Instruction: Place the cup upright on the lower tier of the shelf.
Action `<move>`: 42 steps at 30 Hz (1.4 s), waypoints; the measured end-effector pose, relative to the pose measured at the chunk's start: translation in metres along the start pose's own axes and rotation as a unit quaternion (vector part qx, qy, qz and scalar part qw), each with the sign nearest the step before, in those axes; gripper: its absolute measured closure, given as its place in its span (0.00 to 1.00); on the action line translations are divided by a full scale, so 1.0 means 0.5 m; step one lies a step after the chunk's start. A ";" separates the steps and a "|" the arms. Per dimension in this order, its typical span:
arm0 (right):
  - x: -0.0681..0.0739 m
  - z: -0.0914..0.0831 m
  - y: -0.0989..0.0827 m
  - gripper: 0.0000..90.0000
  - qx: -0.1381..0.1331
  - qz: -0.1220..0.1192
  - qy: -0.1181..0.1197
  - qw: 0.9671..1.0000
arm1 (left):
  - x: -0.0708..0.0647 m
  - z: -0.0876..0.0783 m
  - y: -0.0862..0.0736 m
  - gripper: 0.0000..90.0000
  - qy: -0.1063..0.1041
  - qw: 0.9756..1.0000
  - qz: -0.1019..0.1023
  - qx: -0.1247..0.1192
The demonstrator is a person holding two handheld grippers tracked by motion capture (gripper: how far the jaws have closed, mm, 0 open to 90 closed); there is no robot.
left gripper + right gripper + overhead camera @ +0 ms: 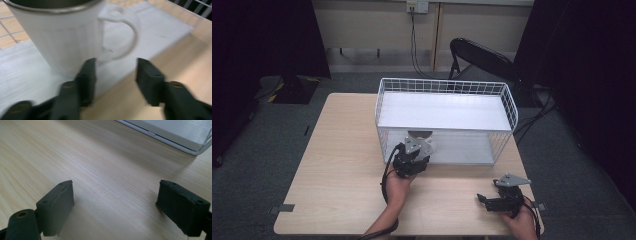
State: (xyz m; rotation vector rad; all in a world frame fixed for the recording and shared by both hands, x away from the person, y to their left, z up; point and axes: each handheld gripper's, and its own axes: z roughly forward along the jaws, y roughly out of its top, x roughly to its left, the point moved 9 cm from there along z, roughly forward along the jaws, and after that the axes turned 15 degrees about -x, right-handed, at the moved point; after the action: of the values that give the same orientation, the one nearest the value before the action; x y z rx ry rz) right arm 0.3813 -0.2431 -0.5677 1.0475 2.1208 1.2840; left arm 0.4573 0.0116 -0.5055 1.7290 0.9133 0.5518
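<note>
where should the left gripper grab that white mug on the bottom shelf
Probably the handle: the mug stands upright on the rack's lower shelf, its loop sticking out sideways, facing the open left gripper. Come in level from the table side, one jaw through the loop and one outside. The body looks too wide for the present jaw gap.

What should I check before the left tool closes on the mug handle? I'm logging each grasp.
1. Left tool open: ok.
2. Mug upright on the rack's lower shelf: ok.
3. Handle between the jaws: not ok, it sits ahead of them.
4. Mug contents: cannot tell.
5. Right tool open, over the table, away from the rack: ok.
</note>
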 end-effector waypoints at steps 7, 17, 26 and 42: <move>0.000 0.000 0.000 0.15 0.000 0.000 0.000 1.000 | -0.021 -0.054 -0.005 0.26 -0.080 0.997 0.000 -0.012; 0.000 0.000 0.000 0.15 0.000 0.000 0.000 1.000 | 0.001 -0.115 -0.037 0.20 -0.117 0.993 0.027 -0.004; 0.000 0.000 0.000 0.15 0.000 0.000 0.000 1.000 | 0.062 -0.169 -0.083 0.19 -0.100 0.994 0.040 0.023; 0.000 0.000 0.000 0.15 0.000 0.000 0.000 1.000 | 0.156 -0.263 -0.141 0.17 -0.071 0.995 0.042 0.055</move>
State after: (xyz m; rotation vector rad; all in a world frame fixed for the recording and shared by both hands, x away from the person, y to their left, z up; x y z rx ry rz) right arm 0.3814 -0.2431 -0.5677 1.0472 2.1209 1.2843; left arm 0.3856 0.1612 -0.5323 1.8868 0.7861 0.4344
